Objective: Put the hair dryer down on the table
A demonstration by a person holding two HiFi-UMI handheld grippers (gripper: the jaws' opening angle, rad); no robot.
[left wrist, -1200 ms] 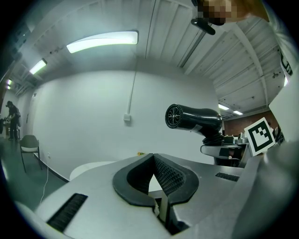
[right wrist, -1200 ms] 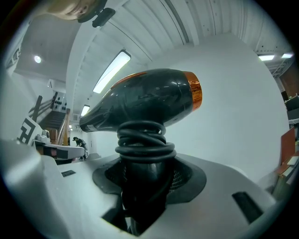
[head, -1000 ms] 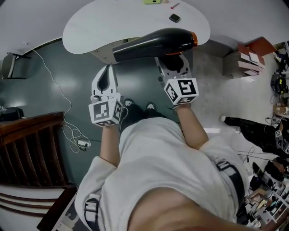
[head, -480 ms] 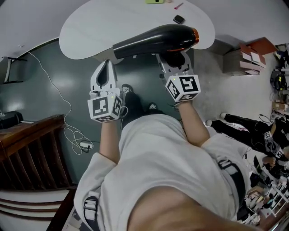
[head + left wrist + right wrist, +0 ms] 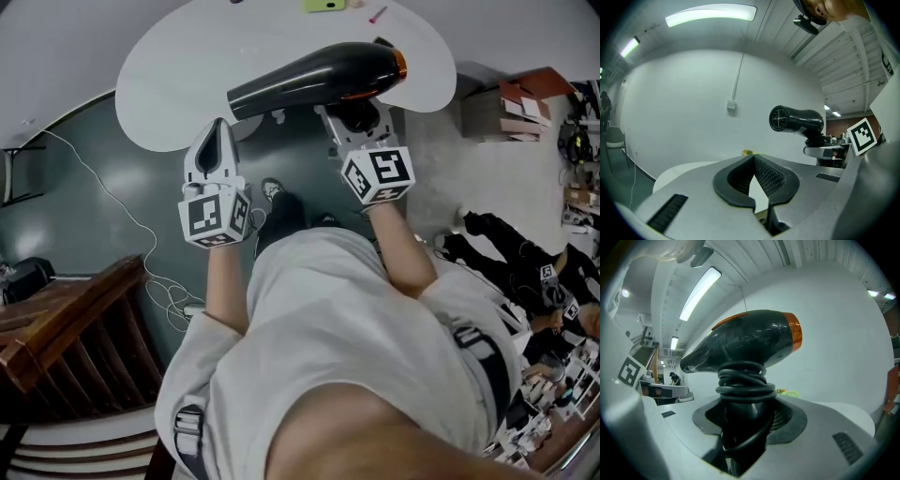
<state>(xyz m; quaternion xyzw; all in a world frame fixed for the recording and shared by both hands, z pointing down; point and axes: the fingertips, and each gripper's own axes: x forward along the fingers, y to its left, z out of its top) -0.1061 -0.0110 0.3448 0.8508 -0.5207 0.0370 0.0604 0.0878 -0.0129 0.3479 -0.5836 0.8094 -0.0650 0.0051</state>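
Note:
A black hair dryer (image 5: 319,75) with an orange ring at its back end hangs level over the near edge of the white table (image 5: 178,56). My right gripper (image 5: 356,114) is shut on its handle, which has the black cord wound round it; in the right gripper view the hair dryer (image 5: 750,341) stands straight up out of the right gripper (image 5: 745,425). My left gripper (image 5: 217,127) is apart from the dryer, at its left and a little nearer, with its jaws shut and nothing between them. In the left gripper view the left gripper (image 5: 753,158) points at the table (image 5: 679,173), and the hair dryer (image 5: 797,120) shows at the upper right.
A green object (image 5: 323,5) and a pink pen (image 5: 377,14) lie at the table's far side. Dark wooden furniture (image 5: 66,328) stands at the lower left, a white cable (image 5: 122,216) trails on the dark floor, and boxes (image 5: 511,103) sit at the right.
Both grippers have moved forward toward the table. The hair dryer has gone with the right gripper and now hangs further over the tabletop.

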